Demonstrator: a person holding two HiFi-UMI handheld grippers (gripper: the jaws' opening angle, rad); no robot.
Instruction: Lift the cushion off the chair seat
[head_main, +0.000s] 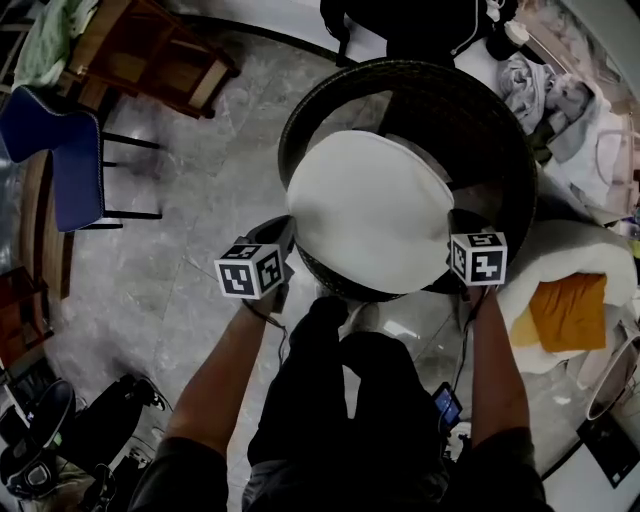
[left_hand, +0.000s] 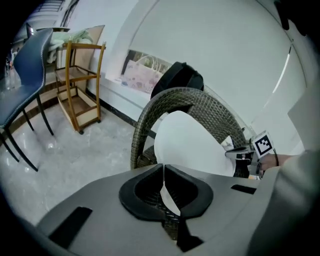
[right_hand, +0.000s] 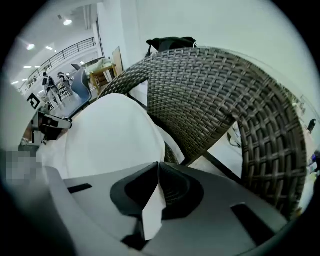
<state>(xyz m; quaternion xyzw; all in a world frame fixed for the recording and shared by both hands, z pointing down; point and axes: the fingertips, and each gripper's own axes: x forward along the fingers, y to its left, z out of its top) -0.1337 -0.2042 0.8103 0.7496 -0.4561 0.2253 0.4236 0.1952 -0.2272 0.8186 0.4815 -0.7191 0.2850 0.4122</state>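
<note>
Over the round wicker chair (head_main: 500, 140), pinching the white cushion (head_main: 370, 210) at two opposite side edges. Clamping a thin fold of its cover with the left tool (head_main: 287, 245), jaws pressed nearly together on the cloth; clamping a like fold with the right tool (head_main: 455, 240), jaws just as narrow, with only white fabric between them. Judging the step as the lift itself, under way: holding the cushion slung between both tools, tilted, near edge about level with the chair's front rim, far edge up toward the backrest; not telling whether that far edge is resting on the seat. Calling next for raising both tools together and evenly, then drawing toward the body to clear the rim, while keeping the thin pinches from slipping off the cover. Reading the cushion as smooth, plump and rounded, a soft disc bowing slightly between the grips. Reading the chair as coarse and dark, a deep bowl of openly woven strands, standing on a pale, glossy stone floor (head_main: 200, 200).
</note>
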